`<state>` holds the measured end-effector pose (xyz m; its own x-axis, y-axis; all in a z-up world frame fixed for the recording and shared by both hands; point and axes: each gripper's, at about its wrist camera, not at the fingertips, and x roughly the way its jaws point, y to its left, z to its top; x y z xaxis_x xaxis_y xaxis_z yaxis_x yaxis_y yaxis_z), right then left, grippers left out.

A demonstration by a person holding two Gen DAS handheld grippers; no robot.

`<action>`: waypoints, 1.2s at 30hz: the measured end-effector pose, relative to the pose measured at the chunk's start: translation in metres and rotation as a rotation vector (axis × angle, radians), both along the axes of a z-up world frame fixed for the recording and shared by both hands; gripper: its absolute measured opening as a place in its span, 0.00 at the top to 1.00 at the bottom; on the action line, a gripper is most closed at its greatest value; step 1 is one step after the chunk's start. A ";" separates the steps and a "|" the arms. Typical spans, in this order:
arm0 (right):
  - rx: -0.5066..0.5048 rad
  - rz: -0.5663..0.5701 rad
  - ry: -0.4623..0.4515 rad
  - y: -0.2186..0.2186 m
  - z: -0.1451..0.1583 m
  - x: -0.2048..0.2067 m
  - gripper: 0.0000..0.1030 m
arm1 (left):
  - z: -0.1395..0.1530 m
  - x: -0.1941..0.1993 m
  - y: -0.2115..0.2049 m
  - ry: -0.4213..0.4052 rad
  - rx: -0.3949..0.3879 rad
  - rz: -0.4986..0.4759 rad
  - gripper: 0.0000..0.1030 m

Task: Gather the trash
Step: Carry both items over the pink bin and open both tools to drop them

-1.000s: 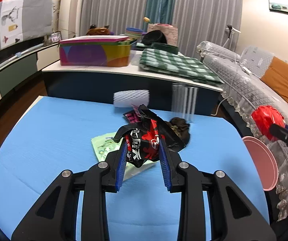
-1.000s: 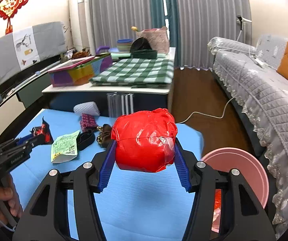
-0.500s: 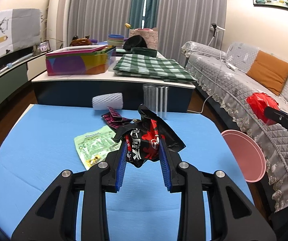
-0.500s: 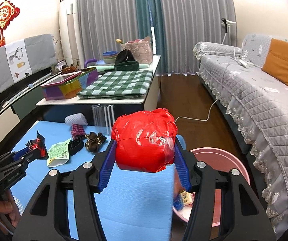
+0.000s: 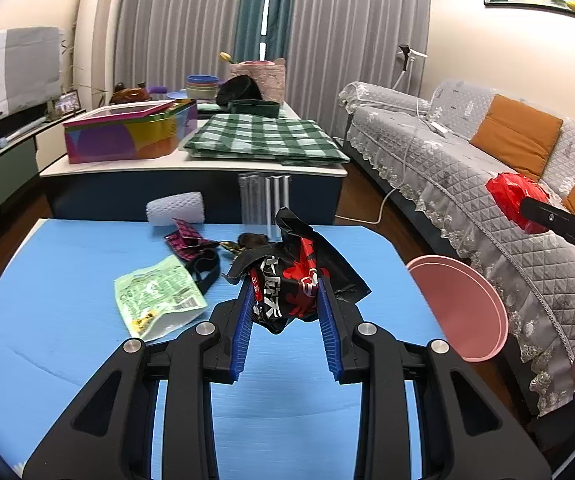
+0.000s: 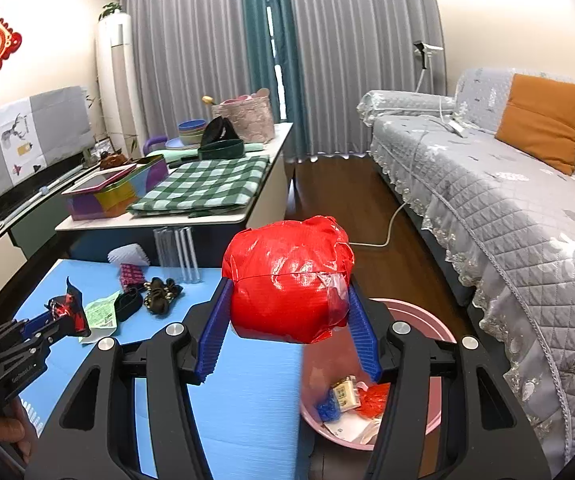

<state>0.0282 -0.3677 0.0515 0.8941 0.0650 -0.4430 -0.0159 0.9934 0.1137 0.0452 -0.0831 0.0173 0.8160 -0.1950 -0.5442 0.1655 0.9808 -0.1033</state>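
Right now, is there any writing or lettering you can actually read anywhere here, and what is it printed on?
"DAS": white letters, cut off by the picture's edge, on the black body of the right gripper.
Black and red wrapper in the left gripper: bold white characters, not clearly readable.
Green packet on the blue table: print too small.
Left gripper's side lettering: blurred.

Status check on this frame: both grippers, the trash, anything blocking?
Left gripper shut on black-red wrapper. Right gripper shut on red wad, above pink bin. Path clear.
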 end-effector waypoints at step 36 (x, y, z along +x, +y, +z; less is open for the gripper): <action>-0.002 -0.206 0.015 -0.100 -0.005 -0.002 0.46 | -0.008 0.027 -0.133 0.032 -0.023 -0.206 0.70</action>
<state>0.0258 -0.4679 0.0461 0.8819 -0.1192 -0.4561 0.1891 0.9757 0.1106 0.0725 -0.2162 0.0096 0.7399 -0.3685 -0.5628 0.3585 0.9239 -0.1337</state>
